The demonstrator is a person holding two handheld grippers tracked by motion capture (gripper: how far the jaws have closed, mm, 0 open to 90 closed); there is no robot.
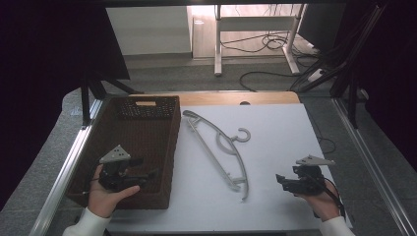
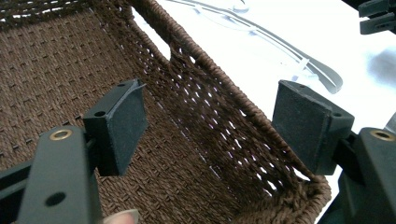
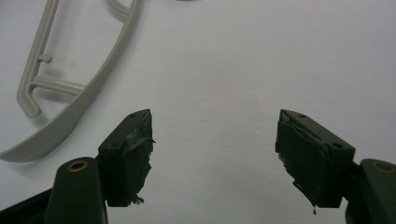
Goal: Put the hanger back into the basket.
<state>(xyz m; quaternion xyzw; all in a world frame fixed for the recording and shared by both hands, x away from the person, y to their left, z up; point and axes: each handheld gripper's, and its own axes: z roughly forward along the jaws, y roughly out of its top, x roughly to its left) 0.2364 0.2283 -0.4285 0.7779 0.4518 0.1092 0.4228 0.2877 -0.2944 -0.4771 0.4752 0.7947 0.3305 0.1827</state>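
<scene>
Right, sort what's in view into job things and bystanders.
Job in hand:
left gripper, open over the basket
right gripper, open beside the hanger
grey hanger
brown woven basket

Just lying about:
cables on the floor
white desk frame

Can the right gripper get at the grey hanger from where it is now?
Probably yes. The right gripper is open and points toward the hanger, which lies flat on the white table. Nothing lies between them; the basket sits on the hanger's far side.

Left claw [image 2: 210, 126] gapes empty over brown basket's [image 2: 219, 79] side wall
</scene>
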